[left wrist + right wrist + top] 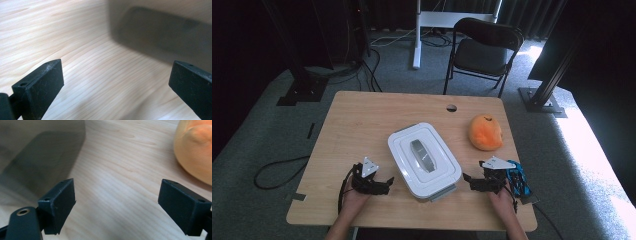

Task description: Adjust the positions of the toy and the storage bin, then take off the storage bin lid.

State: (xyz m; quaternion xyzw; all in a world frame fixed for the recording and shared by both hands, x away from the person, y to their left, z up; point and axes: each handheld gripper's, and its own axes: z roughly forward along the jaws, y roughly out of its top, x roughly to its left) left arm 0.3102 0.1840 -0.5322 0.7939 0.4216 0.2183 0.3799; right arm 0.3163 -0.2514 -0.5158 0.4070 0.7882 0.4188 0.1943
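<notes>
1. We see a light wooden counter (357, 125) on grey carpet, with a small round hole (451, 108) near its far edge.
2. Beyond the counter stands a black folding chair (482, 50), and behind it the white leg of another table (417, 35).
3. A white lidded storage box (424, 160) with a grey handle (423, 155) on its lid lies near the middle of the counter, turned at an angle, one corner close to the near edge. In the left gripper view its side shows as a blurred dark wall (162, 32) at the upper right; in the right gripper view it shows as a dim wall (37, 155) at the upper left.
4. An orange plush toy (485, 132) sits on the counter to the right of the box, well apart from it. In the right gripper view it appears at the upper right (195, 150).
5. The left gripper (384, 182) rests low on the counter just beside the box's near left side, held in the person's left hand (354, 200). Its jaws stand wide apart with nothing but bare wood between them.
6. The right gripper (469, 181) rests just beside the box's near right corner, held in the right hand (502, 200), with a blue part (517, 180) at its outer side. Its jaws are likewise spread wide, grasping nothing.
</notes>
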